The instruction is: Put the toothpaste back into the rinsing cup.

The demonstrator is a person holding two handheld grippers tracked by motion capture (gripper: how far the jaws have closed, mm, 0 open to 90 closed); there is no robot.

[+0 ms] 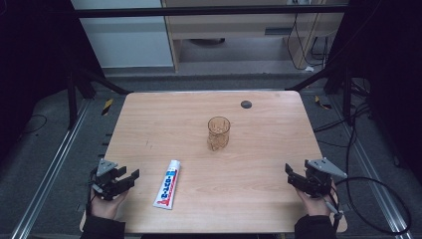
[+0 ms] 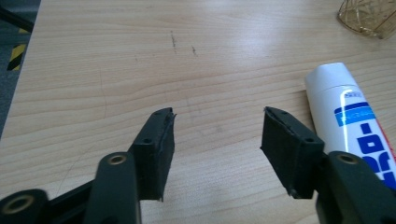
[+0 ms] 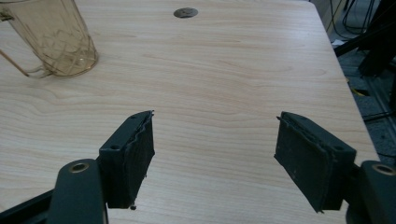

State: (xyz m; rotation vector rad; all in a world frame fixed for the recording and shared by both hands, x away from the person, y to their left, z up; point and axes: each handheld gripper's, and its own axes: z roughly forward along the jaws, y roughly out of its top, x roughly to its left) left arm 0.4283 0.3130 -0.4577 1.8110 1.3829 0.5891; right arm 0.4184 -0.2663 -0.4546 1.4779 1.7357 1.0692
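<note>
A white toothpaste tube (image 1: 167, 184) with blue and red print lies flat on the wooden table (image 1: 259, 149), near the front left. An amber glass cup (image 1: 218, 133) stands upright near the middle. My left gripper (image 1: 129, 176) rests at the front left corner, open, with bare wood between its jaws. In the left gripper view the gripper (image 2: 217, 126) has the tube (image 2: 341, 112) just to the right of its right jaw, and the cup (image 2: 369, 18) shows farther off. My right gripper (image 1: 290, 175) stands open at the front right corner. In the right gripper view the gripper (image 3: 215, 135) holds nothing, and the cup (image 3: 51, 37) is far off to its left.
A small dark round disc (image 1: 246, 104) sits in the tabletop near the far edge, also seen as the disc (image 3: 185, 12). Metal rails and cables (image 1: 368, 184) run along the floor on both sides of the table. Faint pen marks (image 2: 175, 42) show on the wood.
</note>
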